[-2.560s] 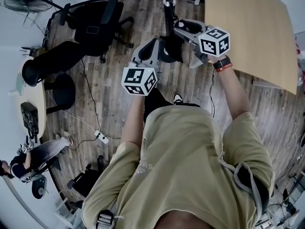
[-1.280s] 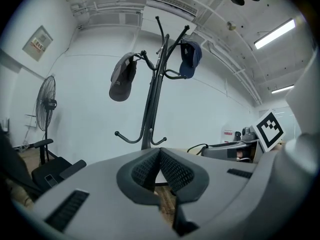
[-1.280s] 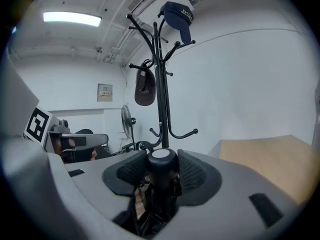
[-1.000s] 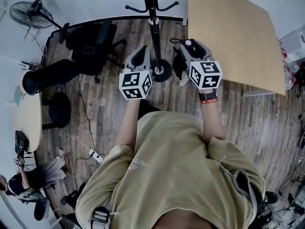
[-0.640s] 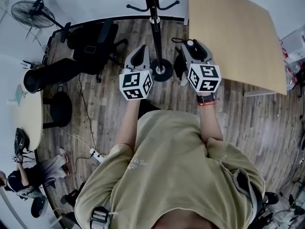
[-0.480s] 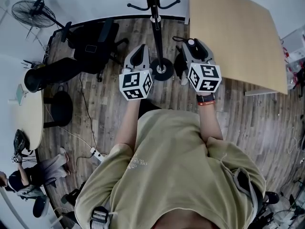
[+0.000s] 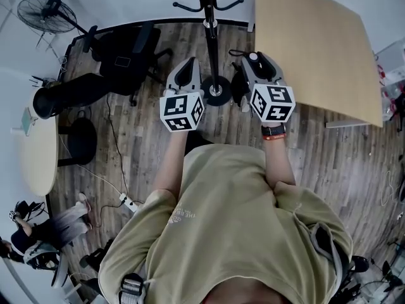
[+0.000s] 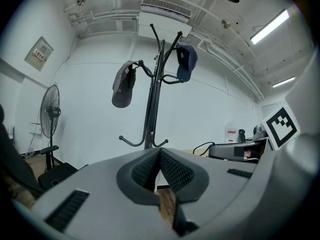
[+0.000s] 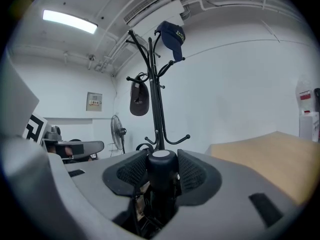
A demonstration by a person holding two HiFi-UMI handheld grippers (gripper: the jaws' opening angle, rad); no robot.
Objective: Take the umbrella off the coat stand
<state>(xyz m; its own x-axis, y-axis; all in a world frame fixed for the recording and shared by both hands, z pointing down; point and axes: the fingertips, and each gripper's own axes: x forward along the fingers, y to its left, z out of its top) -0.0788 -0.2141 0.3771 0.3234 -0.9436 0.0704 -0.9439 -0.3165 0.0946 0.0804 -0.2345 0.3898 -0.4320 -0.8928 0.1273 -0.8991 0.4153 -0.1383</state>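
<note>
1. Between the right gripper's point(image 9: 161, 171) jaws: the umbrella point(image 9: 161, 159), clamped by its handle, apart from the coat stand point(image 9: 156, 109).
2. Left gripper point(image 8: 159, 156): jaws pressed together, empty.
3. Best practice: grip firmly and back away clear of the lower hooks.

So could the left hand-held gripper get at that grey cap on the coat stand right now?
Probably, but not as it stands. Nothing stands between the left hand-held gripper and the coat stand, yet the grey cap hangs well above it, and its jaws are closed together.
</note>
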